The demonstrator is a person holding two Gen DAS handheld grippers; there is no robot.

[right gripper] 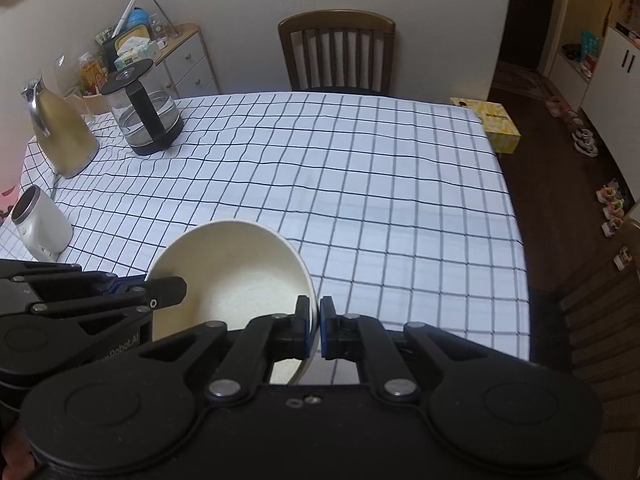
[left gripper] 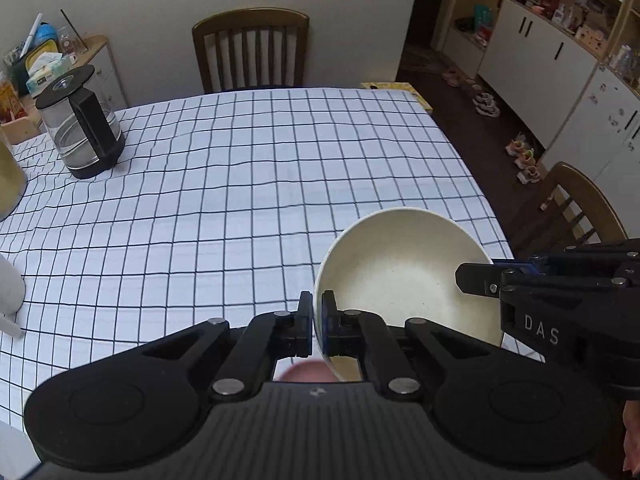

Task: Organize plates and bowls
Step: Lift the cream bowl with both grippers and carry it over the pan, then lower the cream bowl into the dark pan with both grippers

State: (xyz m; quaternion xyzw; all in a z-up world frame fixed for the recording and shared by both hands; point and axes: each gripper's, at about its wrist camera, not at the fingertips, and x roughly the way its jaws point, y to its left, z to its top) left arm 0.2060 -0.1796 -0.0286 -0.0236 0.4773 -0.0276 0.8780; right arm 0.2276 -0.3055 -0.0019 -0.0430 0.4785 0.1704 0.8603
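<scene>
My left gripper (left gripper: 316, 322) and right gripper (right gripper: 319, 326) each clamped opposite rims of the cream bowl (left gripper: 404, 276), above the checked table's (left gripper: 240, 184) near edge.

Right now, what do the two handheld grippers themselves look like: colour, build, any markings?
Both are matte black. The left gripper and right gripper each have round pivot discs, linkage arms with silver rivets, and blue-edged finger pads. White "DAS" lettering marks the right gripper's side; partly hidden lettering ending "Robot.AI" marks the left's. No cables or sleeves visible.
</scene>
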